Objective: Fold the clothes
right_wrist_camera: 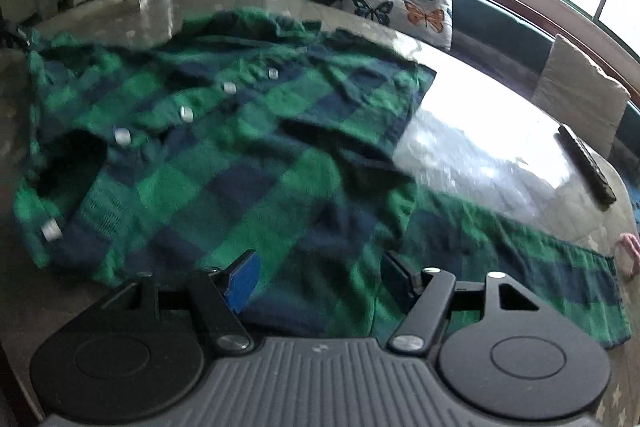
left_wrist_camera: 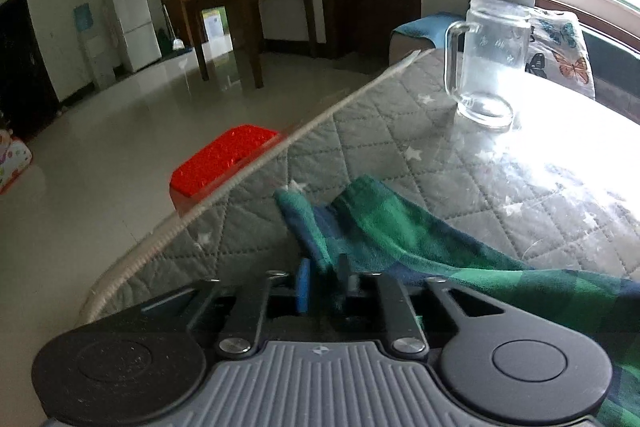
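On quilted table [right_wrist_camera: 472, 147]: one green-and-navy plaid shirt [right_wrist_camera: 224, 155], spread flat, six silver snaps visible. One glass mug [left_wrist_camera: 486, 63] beyond shirt, upright, near table edge. Left gripper [left_wrist_camera: 322, 281]: jaws narrowly parted, shirt cuff between pads. Right gripper [right_wrist_camera: 320, 277]: jaws spread wide over shirt, gripping nothing.

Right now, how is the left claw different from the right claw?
The left claw is only a little open, with a fold of the green plaid shirt between its pads; the right claw gapes wide above the shirt, gripping nothing. Both have black arms and a blue pad.
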`<control>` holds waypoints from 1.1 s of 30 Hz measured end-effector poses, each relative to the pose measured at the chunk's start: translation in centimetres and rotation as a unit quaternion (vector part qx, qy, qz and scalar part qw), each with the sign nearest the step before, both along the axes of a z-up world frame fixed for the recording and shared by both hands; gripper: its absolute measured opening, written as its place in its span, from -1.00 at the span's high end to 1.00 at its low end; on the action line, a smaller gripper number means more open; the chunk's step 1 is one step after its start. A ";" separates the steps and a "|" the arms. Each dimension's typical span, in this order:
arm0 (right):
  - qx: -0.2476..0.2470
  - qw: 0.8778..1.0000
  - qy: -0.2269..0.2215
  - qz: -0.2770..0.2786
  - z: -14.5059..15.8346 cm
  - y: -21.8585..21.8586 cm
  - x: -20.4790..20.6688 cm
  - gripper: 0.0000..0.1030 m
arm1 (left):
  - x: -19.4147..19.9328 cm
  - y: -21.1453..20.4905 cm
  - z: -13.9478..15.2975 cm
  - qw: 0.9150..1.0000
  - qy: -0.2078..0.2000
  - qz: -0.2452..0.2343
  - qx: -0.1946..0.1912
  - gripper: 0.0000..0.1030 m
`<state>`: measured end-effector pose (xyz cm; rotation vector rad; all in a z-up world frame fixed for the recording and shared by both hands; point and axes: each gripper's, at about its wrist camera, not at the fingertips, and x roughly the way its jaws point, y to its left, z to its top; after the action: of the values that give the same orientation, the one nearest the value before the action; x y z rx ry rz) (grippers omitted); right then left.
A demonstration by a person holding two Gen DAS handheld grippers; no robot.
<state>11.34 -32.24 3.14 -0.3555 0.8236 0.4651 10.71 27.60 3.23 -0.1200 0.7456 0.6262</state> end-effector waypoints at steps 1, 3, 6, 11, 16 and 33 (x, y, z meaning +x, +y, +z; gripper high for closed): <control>0.006 1.000 -0.004 -0.001 0.5 -0.1 0.4 -0.33 | 0.0 -0.3 0.5 1.000 -0.006 -0.003 0.007 0.04; 0.016 1.000 -0.014 -0.004 1.2 0.2 1.4 -0.33 | 0.0 -1.0 1.5 1.000 -0.016 -0.011 0.017 -0.02; 0.019 0.999 -0.028 -0.010 1.6 0.6 2.9 -0.33 | 0.3 -2.4 2.9 0.999 -0.031 -0.030 0.022 -0.14; 0.029 0.998 -0.045 -0.030 1.7 1.5 5.9 -0.33 | 2.2 -7.1 3.8 0.991 -0.048 -0.122 -0.020 -0.14; 0.039 0.998 -0.042 -0.036 1.1 2.3 8.4 -0.33 | 6.0 -13.6 3.3 0.969 -0.045 -0.233 -0.062 -0.16; 0.048 0.998 -0.030 -0.039 -1.3 3.6 13.1 -0.34 | 18.6 -25.4 -0.2 0.932 -0.003 -0.353 -0.084 0.39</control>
<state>24.44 -28.61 1.85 -0.2454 0.7512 0.4172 29.30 2.19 3.00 -0.0053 0.7731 -0.1270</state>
